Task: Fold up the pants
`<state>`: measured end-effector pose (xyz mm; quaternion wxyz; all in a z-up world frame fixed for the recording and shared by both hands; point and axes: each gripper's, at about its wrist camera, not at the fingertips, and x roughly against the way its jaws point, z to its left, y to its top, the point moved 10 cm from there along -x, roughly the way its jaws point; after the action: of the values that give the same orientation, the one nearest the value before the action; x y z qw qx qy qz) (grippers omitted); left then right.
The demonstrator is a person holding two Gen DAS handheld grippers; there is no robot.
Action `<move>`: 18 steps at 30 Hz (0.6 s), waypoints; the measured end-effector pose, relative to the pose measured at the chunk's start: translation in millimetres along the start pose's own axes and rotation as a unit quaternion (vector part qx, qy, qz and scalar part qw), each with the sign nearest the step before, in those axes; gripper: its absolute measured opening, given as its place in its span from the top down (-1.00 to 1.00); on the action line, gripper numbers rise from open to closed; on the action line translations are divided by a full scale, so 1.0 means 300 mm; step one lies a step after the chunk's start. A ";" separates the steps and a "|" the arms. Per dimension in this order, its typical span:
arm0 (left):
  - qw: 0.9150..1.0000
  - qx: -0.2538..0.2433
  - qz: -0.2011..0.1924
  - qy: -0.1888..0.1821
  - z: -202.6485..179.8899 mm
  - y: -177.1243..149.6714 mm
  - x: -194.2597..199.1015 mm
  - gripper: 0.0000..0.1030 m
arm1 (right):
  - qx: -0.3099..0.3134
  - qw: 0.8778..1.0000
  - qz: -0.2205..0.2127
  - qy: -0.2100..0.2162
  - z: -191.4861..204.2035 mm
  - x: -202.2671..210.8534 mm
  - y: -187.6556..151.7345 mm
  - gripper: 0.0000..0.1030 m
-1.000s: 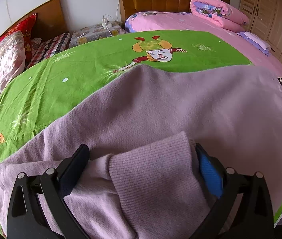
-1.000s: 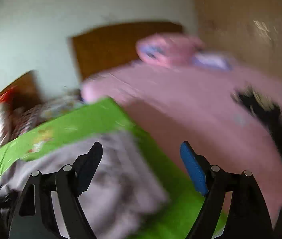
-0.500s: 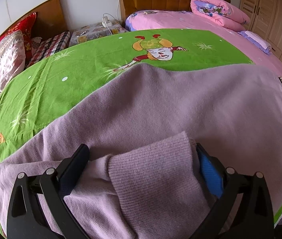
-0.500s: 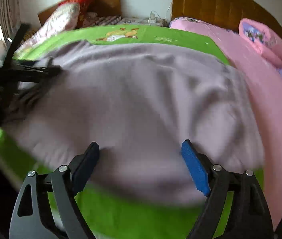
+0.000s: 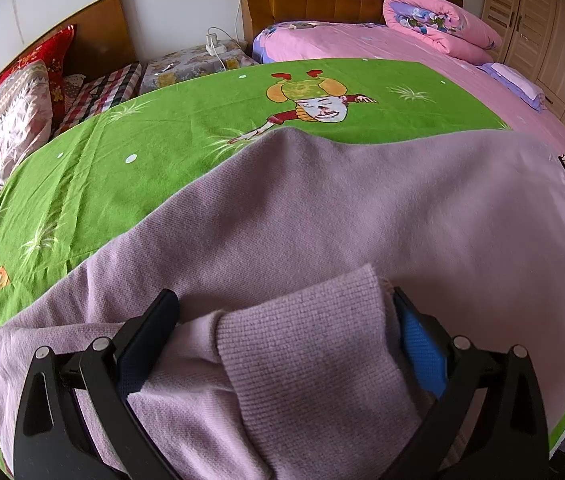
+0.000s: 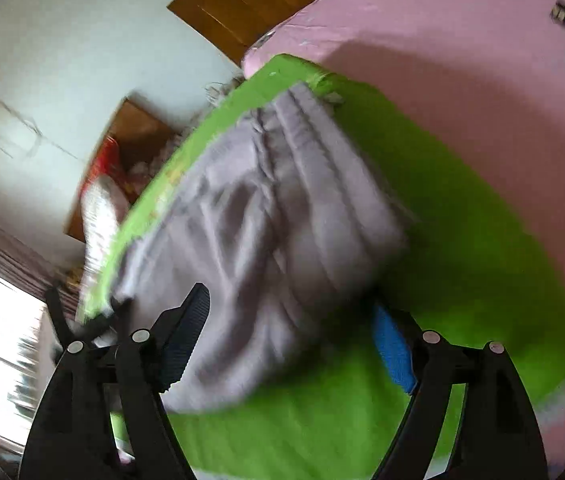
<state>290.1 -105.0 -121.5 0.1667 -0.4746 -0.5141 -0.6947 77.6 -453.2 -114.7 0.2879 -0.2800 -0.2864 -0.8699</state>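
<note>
Left gripper (image 5: 282, 316): clamped on a fold of lilac knit pants (image 5: 322, 216).
Right gripper (image 6: 288, 320): jaws wide, just been opening, astride the pants' edge, unpressed; green sheet (image 5: 162, 132) beneath.

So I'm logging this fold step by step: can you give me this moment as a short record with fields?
garment: lilac knit pants, spread on the green sheet
left gripper: a bunched fold of the pants sits between its jaws; whether the pads press it is unclear
right gripper: jaws wide, just been opening, over the near end of the pants, nothing clamped
right view: blurred
nearby: pink bed, rolled pink quilt
</note>
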 end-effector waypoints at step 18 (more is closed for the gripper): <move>1.000 0.018 -0.018 -0.013 0.004 0.017 0.077 -0.97 | -0.032 0.998 -0.055 -0.007 0.010 -0.043 0.088 0.30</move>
<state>283.0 -100.1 -99.6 0.1565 -0.4711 -0.5369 -0.6822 104.9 -464.6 -112.2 0.2283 -0.2793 -0.2755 -0.8910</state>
